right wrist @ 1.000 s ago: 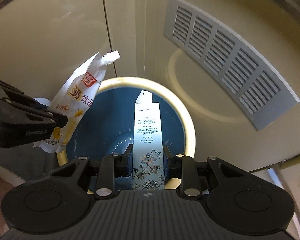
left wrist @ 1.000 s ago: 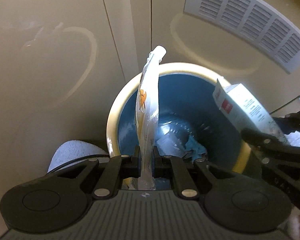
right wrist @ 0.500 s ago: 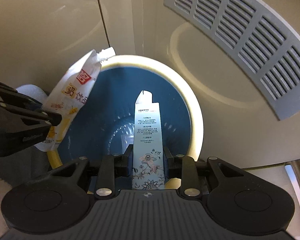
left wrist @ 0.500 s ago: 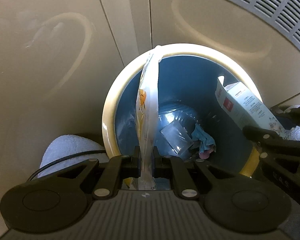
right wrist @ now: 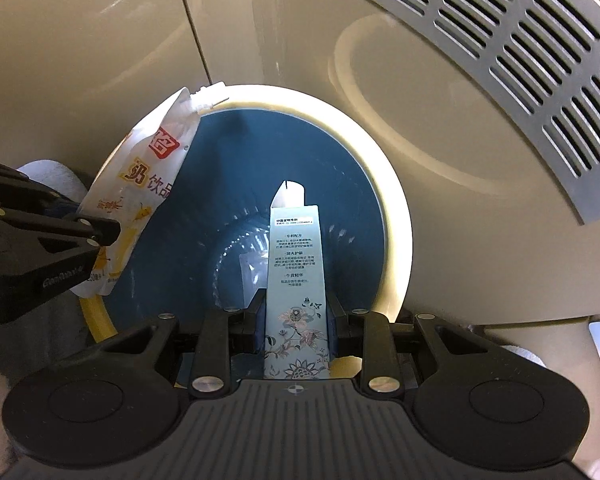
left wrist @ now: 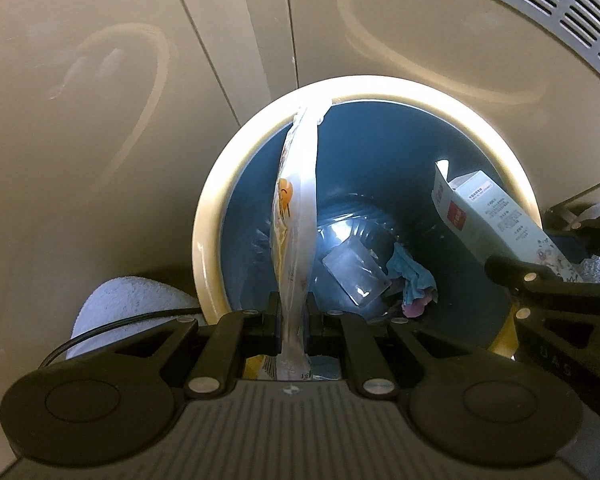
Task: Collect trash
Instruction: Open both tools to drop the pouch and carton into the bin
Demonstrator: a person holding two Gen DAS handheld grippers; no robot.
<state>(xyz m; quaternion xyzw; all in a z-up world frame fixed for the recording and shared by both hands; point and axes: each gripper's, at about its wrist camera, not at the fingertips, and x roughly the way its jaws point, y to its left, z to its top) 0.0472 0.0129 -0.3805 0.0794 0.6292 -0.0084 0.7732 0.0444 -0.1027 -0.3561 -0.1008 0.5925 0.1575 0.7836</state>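
A round trash bin with a cream rim [left wrist: 210, 216] and blue inside stands on the floor; it also shows in the right wrist view [right wrist: 400, 236]. My left gripper [left wrist: 293, 320] is shut on a white drink pouch [left wrist: 296, 216], held edge-on over the bin's left side; the pouch shows in the right wrist view [right wrist: 144, 204]. My right gripper [right wrist: 296, 316] is shut on a pale blue flowered carton [right wrist: 296, 276], held over the bin's opening; the carton shows in the left wrist view [left wrist: 496, 216]. Clear plastic [left wrist: 356, 272] and a blue scrap [left wrist: 412, 276] lie at the bin's bottom.
Cream cabinet panels [left wrist: 100, 120] stand behind the bin. A grey vent grille [right wrist: 520, 52] is at the upper right. A white fuzzy slipper [left wrist: 128, 304] with a black cable sits left of the bin.
Both grippers have moved closer over the bin and tilted down. The pouch and the carton now hang lower over its opening, and more of the bin's bottom shows.
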